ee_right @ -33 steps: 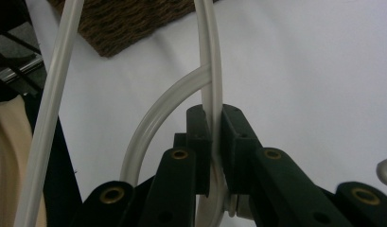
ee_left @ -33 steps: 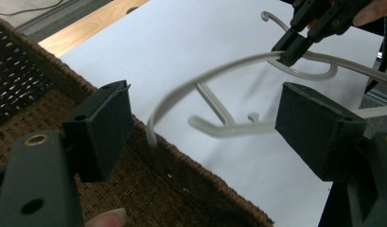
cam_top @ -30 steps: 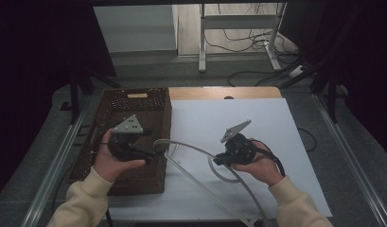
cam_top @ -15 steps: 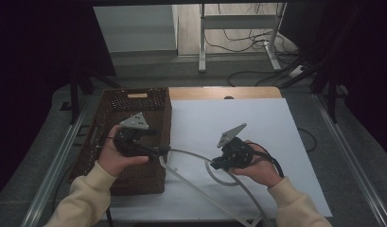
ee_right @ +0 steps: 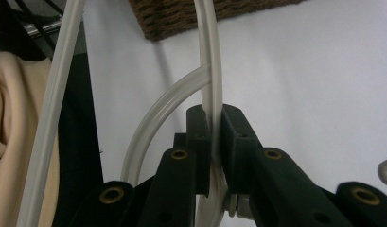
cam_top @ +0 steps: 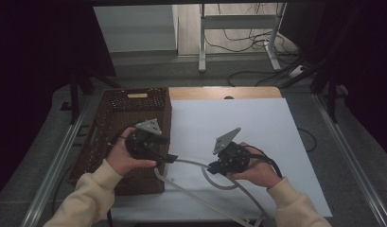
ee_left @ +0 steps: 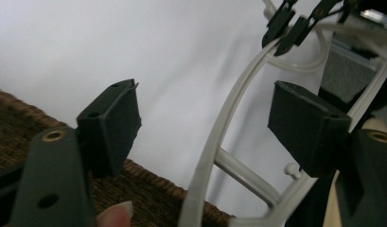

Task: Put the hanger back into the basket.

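The high view was dim, its 9 and 3 o'clock edges nearly black. The white sheet (cam_top: 238,127) caught the light — both gripper views were soft, their near jaws blurred.

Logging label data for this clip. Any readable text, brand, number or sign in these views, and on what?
None readable.
Wicker basket: pale tag on its far wall, too small to tell whether it carries text.
Left gripper, right gripper, white hanger, white table sheet: no markings visible.
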Demonstrator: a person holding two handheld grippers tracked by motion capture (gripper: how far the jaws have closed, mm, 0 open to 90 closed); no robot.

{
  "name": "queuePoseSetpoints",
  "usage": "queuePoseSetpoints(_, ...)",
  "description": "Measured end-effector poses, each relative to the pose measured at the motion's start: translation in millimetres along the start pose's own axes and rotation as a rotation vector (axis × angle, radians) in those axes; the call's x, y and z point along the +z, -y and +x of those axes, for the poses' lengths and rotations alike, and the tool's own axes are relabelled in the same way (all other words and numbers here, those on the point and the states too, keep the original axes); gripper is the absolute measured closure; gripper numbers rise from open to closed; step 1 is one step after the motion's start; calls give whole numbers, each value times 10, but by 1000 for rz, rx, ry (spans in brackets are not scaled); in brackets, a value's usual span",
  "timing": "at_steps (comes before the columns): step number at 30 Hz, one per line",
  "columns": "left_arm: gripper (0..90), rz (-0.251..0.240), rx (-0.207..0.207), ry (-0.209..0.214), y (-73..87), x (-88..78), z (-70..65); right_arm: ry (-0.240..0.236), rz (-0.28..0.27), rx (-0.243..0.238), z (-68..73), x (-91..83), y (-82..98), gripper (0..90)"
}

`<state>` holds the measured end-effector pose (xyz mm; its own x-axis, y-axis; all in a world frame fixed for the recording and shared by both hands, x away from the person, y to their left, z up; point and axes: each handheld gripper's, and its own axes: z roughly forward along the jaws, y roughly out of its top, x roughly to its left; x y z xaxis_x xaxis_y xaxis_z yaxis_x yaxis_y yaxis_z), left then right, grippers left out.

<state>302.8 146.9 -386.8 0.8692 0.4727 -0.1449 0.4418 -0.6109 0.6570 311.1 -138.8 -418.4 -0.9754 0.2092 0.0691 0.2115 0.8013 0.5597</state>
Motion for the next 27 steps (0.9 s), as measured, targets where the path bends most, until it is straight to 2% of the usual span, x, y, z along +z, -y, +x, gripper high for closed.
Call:
queuePoseSetpoints(4,327,60,31,49,-30,85,-22,-9,6,-20,42,1,-23,822)
queuePoseSetpoints(8,351,99,45,57,-43,151,-42,-19,6,-48,72,9,-42,822)
queuePoseSetpoints(10,357,130,68,65,-53,204,-56,-21,8,-67,104,13,-65,822)
queuePoseSetpoints(16,420,171,87,92,-62,276,-112,-19,6,-74,120,6,-95,822)
queuePoseSetpoints(17,472,211,103,109,-63,309,-120,-18,1,-82,123,9,-105,822)
queuePoseSetpoints(18,501,211,103,109,-63,309,-120,-18,1,-82,123,9,-105,822)
queuePoseSetpoints(19,541,249,119,122,-64,336,-127,-18,3,-87,139,10,-120,822)
queuePoseSetpoints(21,640,267,123,127,-62,354,-134,-14,5,-93,149,14,-131,821)
queuePoseSetpoints(22,640,287,124,130,-58,371,-142,-14,5,-93,149,14,-131,821)
queuePoseSetpoints(23,706,302,129,126,-55,388,-152,-15,2,-92,156,20,-136,821)
queuePoseSetpoints(25,763,311,131,126,-55,398,-163,-5,16,-100,165,35,-148,818)
queuePoseSetpoints(27,774,305,140,123,-58,384,-176,-5,12,-89,157,44,-144,805)
